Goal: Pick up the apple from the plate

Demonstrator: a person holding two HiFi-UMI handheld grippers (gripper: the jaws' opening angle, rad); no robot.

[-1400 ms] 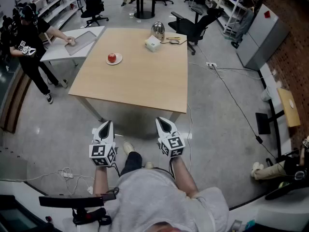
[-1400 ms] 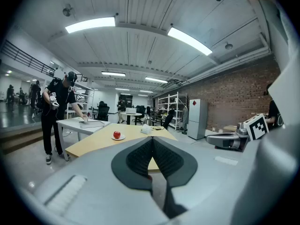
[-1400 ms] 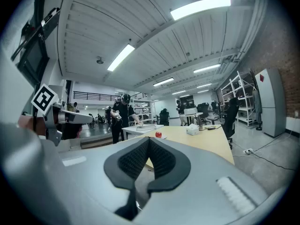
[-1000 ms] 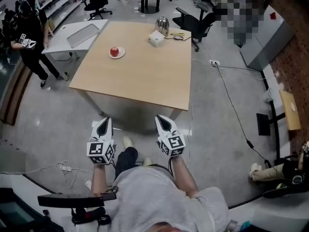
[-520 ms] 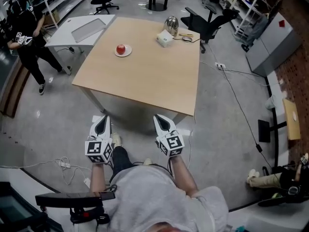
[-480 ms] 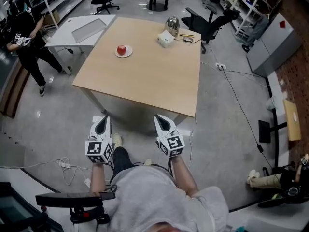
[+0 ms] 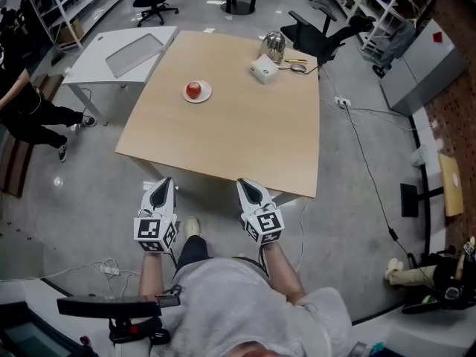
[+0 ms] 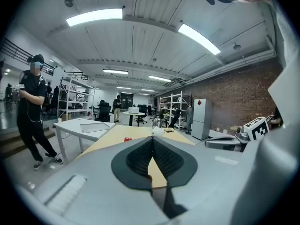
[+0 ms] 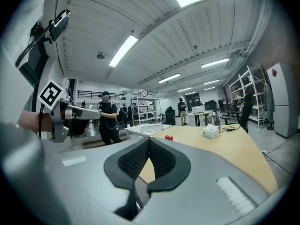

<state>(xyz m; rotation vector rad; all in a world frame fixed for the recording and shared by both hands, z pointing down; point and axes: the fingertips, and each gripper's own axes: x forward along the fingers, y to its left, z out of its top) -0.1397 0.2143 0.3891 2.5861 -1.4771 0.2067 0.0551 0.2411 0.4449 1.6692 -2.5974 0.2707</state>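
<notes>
Person: stands on the floor short of the near edge of the table, both tools held out in front, side by side. This reads as an approach stance, since nothing on the table is within reach.
Left gripper: jaws closed tip to tip with nothing between them, aimed at the table's near edge.
Right gripper: jaws likewise pressed together and empty, parallel to the left one. Either tool would have to spread its jaws before taking the fruit.
Plate: small, white, on the far left part of the table, well apart from both tools.
Apple: red, sitting on the plate and untouched. It probably stays put because the plate cups it.
Apple axis: near-round, so no long axis shows. Which way the stem points is too small to tell.
Box: white, far right of the plate, clear of a straight reach.
Kettle: metallic, at the far edge just behind the box.
Bystander: far left on the floor, away from the table.
</notes>
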